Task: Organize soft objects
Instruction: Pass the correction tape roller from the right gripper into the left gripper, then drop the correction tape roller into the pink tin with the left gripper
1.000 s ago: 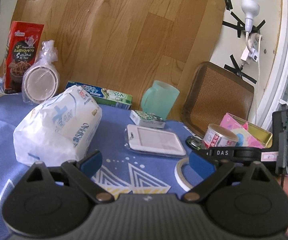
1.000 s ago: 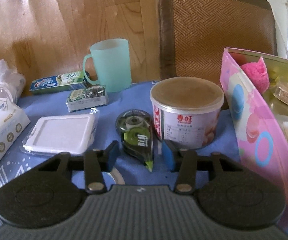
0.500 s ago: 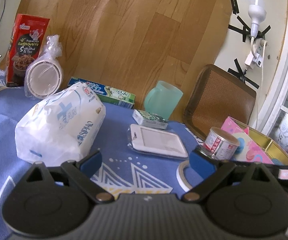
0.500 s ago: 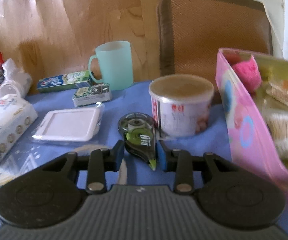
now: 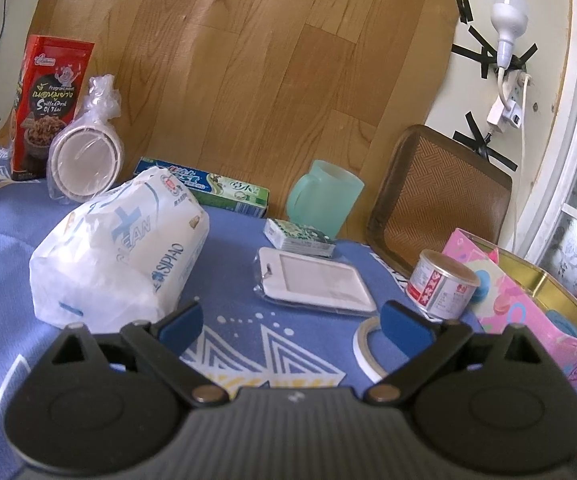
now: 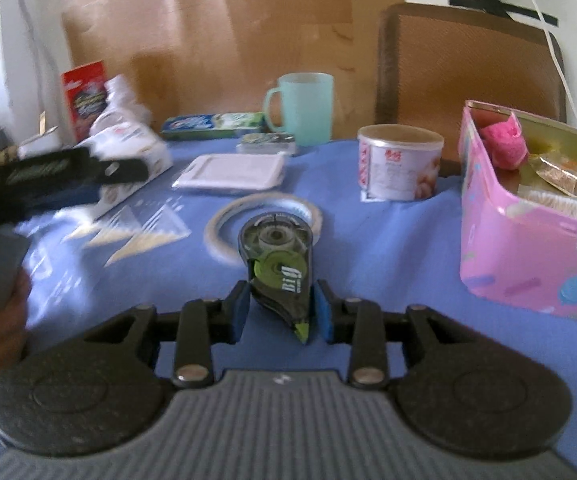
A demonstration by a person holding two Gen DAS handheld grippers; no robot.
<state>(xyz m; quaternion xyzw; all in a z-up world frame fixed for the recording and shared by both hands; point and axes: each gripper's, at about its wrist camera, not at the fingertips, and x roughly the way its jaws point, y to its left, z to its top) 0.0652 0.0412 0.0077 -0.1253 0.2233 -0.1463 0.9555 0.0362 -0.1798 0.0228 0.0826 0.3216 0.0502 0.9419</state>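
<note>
To do this step well, the carry to the pink box [image 6: 528,232] needed a steady, level hand, since the grip was narrow. The right gripper [image 6: 279,312] pinched the correction tape [image 6: 278,268] at its lower, tapered end, both pads against its sides, the body sticking out forward over the blue cloth [image 6: 388,248]. The left gripper [image 5: 290,322] hung with its fingers spread and nothing between them, the tissue pack [image 5: 120,248] just beyond its left finger
</note>
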